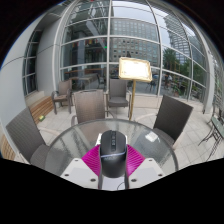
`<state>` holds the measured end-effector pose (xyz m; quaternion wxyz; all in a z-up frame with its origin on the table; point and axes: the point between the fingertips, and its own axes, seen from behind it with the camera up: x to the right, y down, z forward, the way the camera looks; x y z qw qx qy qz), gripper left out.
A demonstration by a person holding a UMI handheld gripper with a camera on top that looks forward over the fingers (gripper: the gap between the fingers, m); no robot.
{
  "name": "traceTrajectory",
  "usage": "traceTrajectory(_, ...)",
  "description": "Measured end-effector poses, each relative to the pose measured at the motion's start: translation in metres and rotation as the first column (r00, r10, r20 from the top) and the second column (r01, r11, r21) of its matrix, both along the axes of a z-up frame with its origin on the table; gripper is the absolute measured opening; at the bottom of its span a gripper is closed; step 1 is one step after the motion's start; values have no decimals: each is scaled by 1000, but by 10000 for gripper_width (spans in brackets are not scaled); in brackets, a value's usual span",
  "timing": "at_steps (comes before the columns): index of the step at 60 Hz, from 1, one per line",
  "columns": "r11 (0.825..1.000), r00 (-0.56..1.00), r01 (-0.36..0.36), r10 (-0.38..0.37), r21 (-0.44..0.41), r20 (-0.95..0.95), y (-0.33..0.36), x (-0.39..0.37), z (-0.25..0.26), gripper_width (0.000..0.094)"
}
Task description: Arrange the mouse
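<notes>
The gripper (113, 163) is clenched on the dark oval computer mouse (113, 147), which sits between its pink pads above the round glass table (60, 150); a weak hold on the smooth shell could probably let it slip and knock the glass.

The gripper (113, 163) shows two fingers, each with a magenta pad (93, 159) on its inner face.

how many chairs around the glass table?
4 visible: one chair left of the glass table, two beyond it, one at right. More may be hidden. A mouse sits between the gripper fingers.
</notes>
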<state>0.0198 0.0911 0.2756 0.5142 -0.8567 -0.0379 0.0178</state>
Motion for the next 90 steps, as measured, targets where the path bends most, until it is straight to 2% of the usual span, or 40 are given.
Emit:
traceTrajectory(6,999,999,48,-48,-11,13,-4,55,-7,300)
traceTrajectory(11,994,998,70,-69,-80,10,-19,83,-64,298)
traceTrajectory(13,990,997,80,-79,-117,13,-6,97,-83,297)
traceTrajectory(16,978,996,85,-86,-191,3,-10,104,-124,298)
traceTrajectory(17,975,997,81,-83,-208,-1,-30,101,-142,297)
traceTrajectory(23,950,997,74,-80,-305,-7,-41,98,-205,297)
traceTrajectory(35,903,999,32,-34,-428,3,-84,80,-294,301)
traceTrajectory(38,920,999,37,-37,-391,8,-83,80,-294,306)
traceTrajectory(52,923,1000,27,-27,-385,5,-80,81,-295,445)
traceTrajectory(56,917,1000,25,-26,-398,4,-81,81,-295,470)
traceTrajectory(57,914,1000,24,-25,-405,3,-81,81,-296,486)
traceTrajectory(62,901,1000,7,4,-434,25,-86,76,-289,704)
traceTrajectory(65,911,999,18,2,-411,49,-85,77,-270,749)
traceTrajectory(77,963,999,36,-33,-266,15,-97,60,-156,755)
traceTrajectory(90,989,997,69,-73,-131,-30,-143,42,-48,750)
